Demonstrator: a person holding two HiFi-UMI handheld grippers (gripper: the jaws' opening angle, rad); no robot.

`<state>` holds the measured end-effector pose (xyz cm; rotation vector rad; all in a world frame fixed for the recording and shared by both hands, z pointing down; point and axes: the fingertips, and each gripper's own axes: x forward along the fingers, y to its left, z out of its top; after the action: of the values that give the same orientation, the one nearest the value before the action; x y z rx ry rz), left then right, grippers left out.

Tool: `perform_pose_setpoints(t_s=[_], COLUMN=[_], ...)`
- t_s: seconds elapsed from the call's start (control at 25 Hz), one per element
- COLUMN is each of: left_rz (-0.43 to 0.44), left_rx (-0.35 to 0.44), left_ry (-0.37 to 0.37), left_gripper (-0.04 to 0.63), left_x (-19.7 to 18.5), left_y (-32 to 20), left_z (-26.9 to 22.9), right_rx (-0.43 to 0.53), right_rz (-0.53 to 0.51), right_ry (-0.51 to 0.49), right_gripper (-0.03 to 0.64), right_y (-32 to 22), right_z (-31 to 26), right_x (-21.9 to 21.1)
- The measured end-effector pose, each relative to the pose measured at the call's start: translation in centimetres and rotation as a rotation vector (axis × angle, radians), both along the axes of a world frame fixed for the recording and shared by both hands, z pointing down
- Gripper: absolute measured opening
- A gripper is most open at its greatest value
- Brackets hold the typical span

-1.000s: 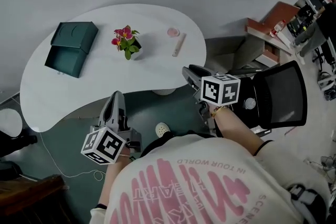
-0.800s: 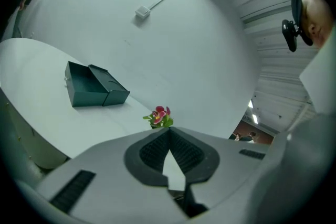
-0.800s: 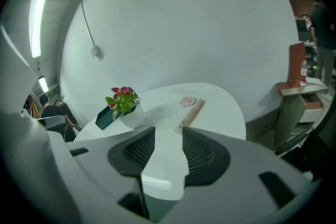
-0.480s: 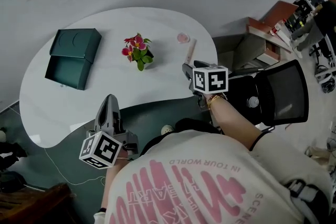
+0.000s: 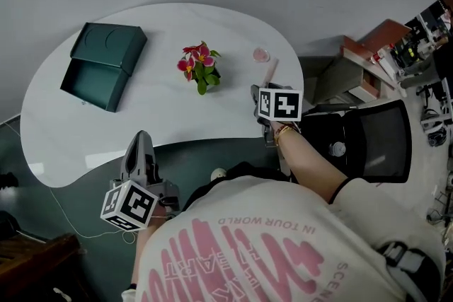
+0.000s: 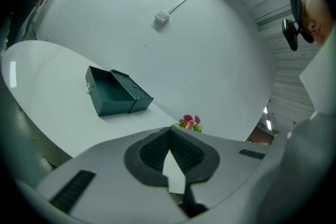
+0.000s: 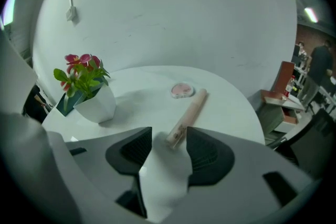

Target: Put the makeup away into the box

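On the table (image 5: 163,117), the box (image 5: 110,47) lies left, the potted plant (image 5: 200,68) centre, and the compact (image 5: 261,54) right, just behind the tube (image 5: 269,71).

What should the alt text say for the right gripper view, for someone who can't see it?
The right gripper, jaws apart after just opening, has the near end of a beige makeup tube in its gap, unpressed, on a white table. Beyond lie a round pink compact and, at left, a white pot of pink flowers.
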<state>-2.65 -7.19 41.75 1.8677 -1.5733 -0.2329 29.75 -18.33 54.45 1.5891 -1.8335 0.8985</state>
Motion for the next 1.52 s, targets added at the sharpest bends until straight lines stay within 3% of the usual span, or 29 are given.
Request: perform_pose_setpoints(t_s=[0.16, 0.44, 0.88, 1.2, 1.52], left_rz=[-0.032, -0.061, -0.117, -0.178, -0.279], left_rx=[-0.008, -0.026, -0.013, 0.01, 0.034], left_ry=[0.011, 0.022, 0.039, 0.044, 0.013], left_gripper=[0.002, 0.002, 0.002, 0.002, 0.003], left_x=[-0.9, -1.0, 0.6, 2.0, 1.0], left_y=[0.3, 0.7, -0.1, -0.8, 0.2], left_z=[0.2, 0.8, -0.3, -1.3, -2.8], right_rx=[0.002, -0.003, -0.042, 0.013, 0.148], right_rz=[0.006, 0.022, 0.211, 0.138, -0.076], right_ry=[0.068, 0.056, -0.167, -0.226, -0.322], right_gripper=[0.152, 0.116, 0.063, 0.061, 0.061], right_y=[-0.4, -0.4, -0.4, -3.2, -6.7], right_z=[0.0, 0.0, -0.7, -3.6, -8.7], right_x=[0.7, 1.2, 3.8, 3.9, -1.3])
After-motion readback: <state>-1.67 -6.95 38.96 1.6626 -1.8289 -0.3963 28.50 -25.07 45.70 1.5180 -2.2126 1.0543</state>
